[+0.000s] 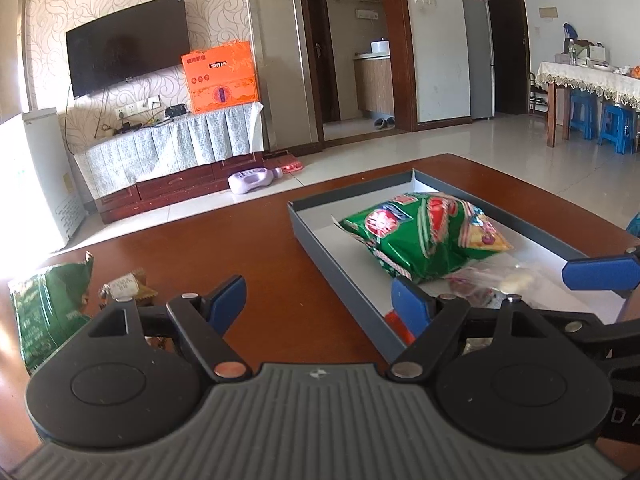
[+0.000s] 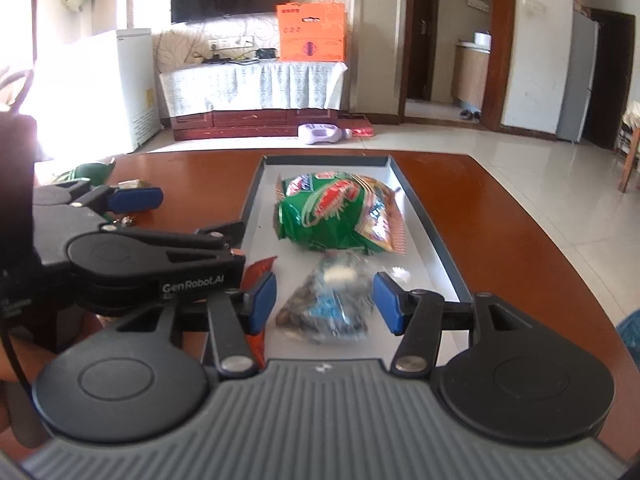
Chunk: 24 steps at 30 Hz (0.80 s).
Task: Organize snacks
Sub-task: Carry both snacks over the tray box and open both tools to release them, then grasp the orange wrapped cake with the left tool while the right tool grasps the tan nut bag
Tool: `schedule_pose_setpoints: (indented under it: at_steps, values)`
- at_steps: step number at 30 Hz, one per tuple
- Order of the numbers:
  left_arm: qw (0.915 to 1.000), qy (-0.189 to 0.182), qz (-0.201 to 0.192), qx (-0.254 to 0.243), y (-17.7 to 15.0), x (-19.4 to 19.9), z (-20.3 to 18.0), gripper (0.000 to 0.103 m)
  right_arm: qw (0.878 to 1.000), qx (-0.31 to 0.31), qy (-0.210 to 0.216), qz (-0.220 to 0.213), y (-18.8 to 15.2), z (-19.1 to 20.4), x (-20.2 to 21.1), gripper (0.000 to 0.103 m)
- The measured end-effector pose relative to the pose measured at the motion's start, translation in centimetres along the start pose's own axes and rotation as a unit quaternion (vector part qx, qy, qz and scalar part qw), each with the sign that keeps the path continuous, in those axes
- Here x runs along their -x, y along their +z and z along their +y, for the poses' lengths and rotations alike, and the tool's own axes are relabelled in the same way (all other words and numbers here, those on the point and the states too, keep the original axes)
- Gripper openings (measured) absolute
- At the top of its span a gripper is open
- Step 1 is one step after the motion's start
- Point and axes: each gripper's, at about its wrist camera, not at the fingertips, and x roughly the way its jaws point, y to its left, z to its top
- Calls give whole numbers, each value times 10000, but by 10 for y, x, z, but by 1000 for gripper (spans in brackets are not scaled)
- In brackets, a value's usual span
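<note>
A grey tray point(image 1: 340, 276) point(image 2: 424, 220) lies on the brown table and holds a green chip bag point(image 1: 424, 236) point(image 2: 336, 212). Nearer to me in the tray are a clear bag of dark snacks point(image 1: 492, 284) point(image 2: 320, 312) and a red packet point(image 1: 398, 322) point(image 2: 258, 272). My right gripper point(image 2: 326, 302) is open around the clear bag, its pads just off the bag's sides. My left gripper point(image 1: 318, 300) point(image 2: 184, 216) stands open over the tray's left rim with nothing in it. A dark green bag point(image 1: 44, 312) and a small gold-wrapped snack point(image 1: 128, 286) lie on the table to its left.
The table's far edge point(image 1: 360, 164) drops to a tiled floor, where a purple bottle point(image 1: 254, 180) lies. A TV cabinet point(image 1: 168, 152) with an orange box stands beyond. Something blue point(image 2: 630, 336) shows at the table's right edge.
</note>
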Motion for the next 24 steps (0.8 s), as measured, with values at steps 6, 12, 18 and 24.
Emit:
schedule_pose_setpoints:
  at_steps: [6, 12, 18, 24]
  values:
    - [9999, 8, -116, -4, -4, 24, 4, 83, 9991, -414, -32, -39, -2, -10, 6, 56]
    - [9987, 408, -38, 299, -16, 48, 60, 83, 9938, -607, 823, -430, 1, 1, 16, 56]
    - [9939, 852, 234, 661, -36, 60, 122, 83, 9800, 62, 1946, -417, 6, 43, 18, 56]
    - [9943, 741, 484, 588, -55, 61, 139, 83, 9716, 1137, 2074, -43, -1, 104, 2, 56]
